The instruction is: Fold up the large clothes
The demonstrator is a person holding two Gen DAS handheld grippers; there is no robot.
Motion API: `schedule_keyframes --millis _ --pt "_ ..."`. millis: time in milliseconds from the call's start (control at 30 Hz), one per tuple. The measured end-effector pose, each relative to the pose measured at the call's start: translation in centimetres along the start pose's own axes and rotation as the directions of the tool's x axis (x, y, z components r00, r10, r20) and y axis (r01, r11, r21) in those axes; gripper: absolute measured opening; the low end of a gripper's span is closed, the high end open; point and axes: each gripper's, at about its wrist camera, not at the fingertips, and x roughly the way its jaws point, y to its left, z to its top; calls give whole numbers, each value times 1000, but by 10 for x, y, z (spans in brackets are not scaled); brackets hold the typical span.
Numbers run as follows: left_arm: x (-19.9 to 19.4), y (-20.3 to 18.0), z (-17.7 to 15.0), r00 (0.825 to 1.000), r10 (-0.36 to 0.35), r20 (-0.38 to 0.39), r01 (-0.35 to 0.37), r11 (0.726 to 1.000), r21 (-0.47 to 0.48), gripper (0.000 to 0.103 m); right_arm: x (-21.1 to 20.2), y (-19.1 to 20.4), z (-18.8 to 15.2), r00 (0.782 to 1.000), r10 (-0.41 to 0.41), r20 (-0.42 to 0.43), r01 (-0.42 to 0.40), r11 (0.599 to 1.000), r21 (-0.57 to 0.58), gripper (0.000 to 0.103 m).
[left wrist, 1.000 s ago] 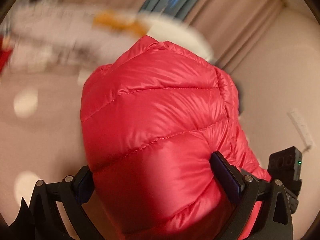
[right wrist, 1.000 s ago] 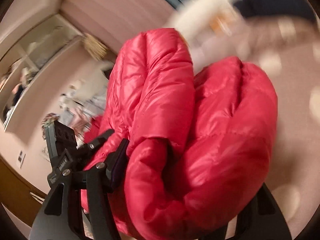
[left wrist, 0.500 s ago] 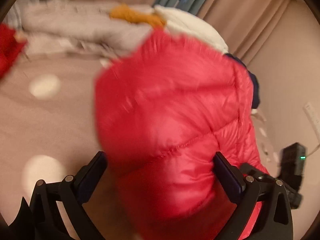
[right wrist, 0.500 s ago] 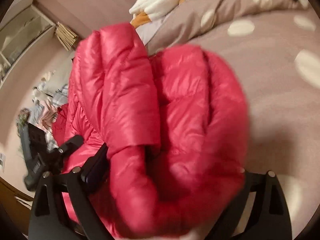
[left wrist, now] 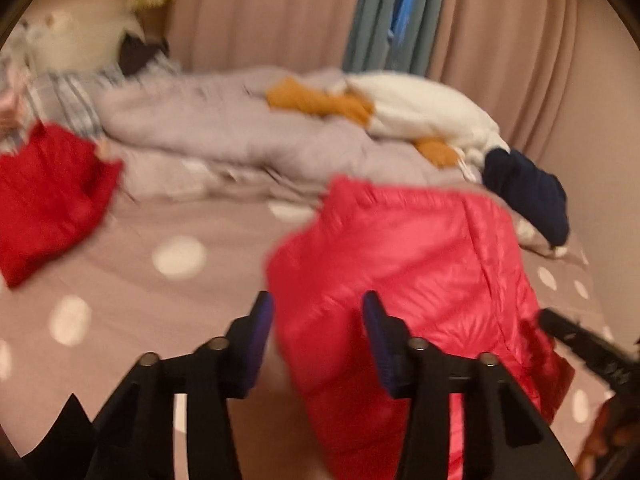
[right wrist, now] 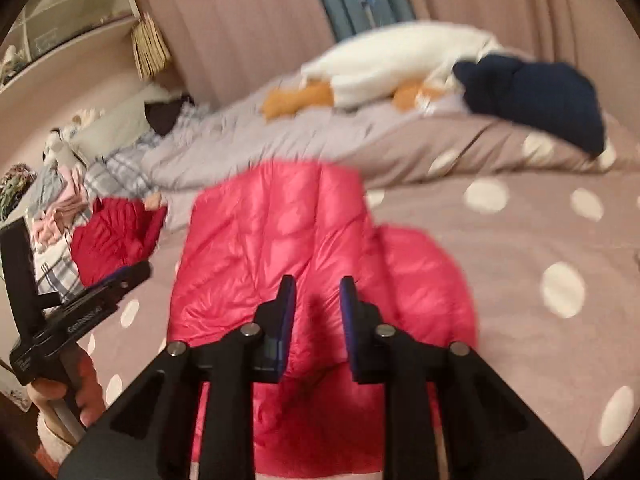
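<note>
Since the jacket (left wrist: pixel 420 264) lies in a folded bundle on the bed (left wrist: pixel 160 300), it seems that neither tong needs to hold it. Well to the left of the jacket rests a red garment (left wrist: pixel 48 200), probably set aside to keep room. The left gripper (left wrist: pixel 318 320) hovers at the jacket's near left edge; its jaws have just been closing to a middle gap, with fabric beneath them, not pinched. The right gripper (right wrist: pixel 318 300), over the jacket's near middle, has just been closing to a narrow slit, empty. Behind the jacket to the right, a navy garment (left wrist: pixel 528 196) waits.
</note>
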Motion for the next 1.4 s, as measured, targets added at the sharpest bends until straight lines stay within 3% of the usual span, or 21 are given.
schedule_keyframes --millis 100,200,267,367,467,600,700,800,900,1033,1100,1167,1200,1233,1367,1400 --pt "24 -16 -16 998 18 -60 -14 997 70 43 28 -2 -13 994 -35 -99 39 998 40 18" --pt "34 -30 -30 994 112 -18 -108 984 144 52 50 -12 -23 988 -43 -151 55 996 75 16" --pt "38 -40 -33 987 162 -14 -158 974 164 52 62 -4 -25 982 -70 -173 79 996 46 16" --pt "46 -43 -30 985 170 -13 -166 976 141 52 69 6 -27 977 -123 -172 123 992 -7 16" --pt "43 -39 -27 987 158 -18 -154 980 123 52 72 3 -23 981 -111 -162 115 993 13 16" --pt "23 -38 -22 983 181 -26 -176 977 123 52 45 -2 -23 990 -78 -120 84 995 45 17" --pt "-12 -32 -23 986 167 -18 -167 985 33 52 15 6 -17 990 -119 -78 123 992 43 23" --pt "-61 -42 -25 987 146 65 -150 986 66 52 -38 22 -11 990 -143 -1 143 990 5 24" --pt "-122 -60 -35 966 173 192 -202 969 142 52 -87 40 -14 987 -150 59 152 988 -34 28" --pt "-189 -65 -48 972 87 217 -120 983 142 52 -152 63 -34 980 -157 126 167 983 -75 49" --pt "-216 -65 -54 972 65 227 -98 986 138 52 -176 72 -47 975 -160 157 177 979 -104 52" --pt "-241 -69 -61 964 66 259 -109 982 157 63 -202 78 -60 965 -184 185 209 970 -128 58" --pt "-251 -71 -65 959 69 276 -117 980 164 81 -210 79 -64 962 -190 196 217 967 -132 62" --pt "-264 -72 -69 950 69 304 -123 979 165 96 -222 80 -70 957 -195 213 226 965 -132 72" --pt "-293 -76 -82 917 77 392 -151 976 159 100 -260 83 -83 937 -204 285 242 964 -105 102" --pt "-299 -76 -85 916 73 394 -146 977 158 101 -267 84 -85 934 -202 295 241 965 -100 103"
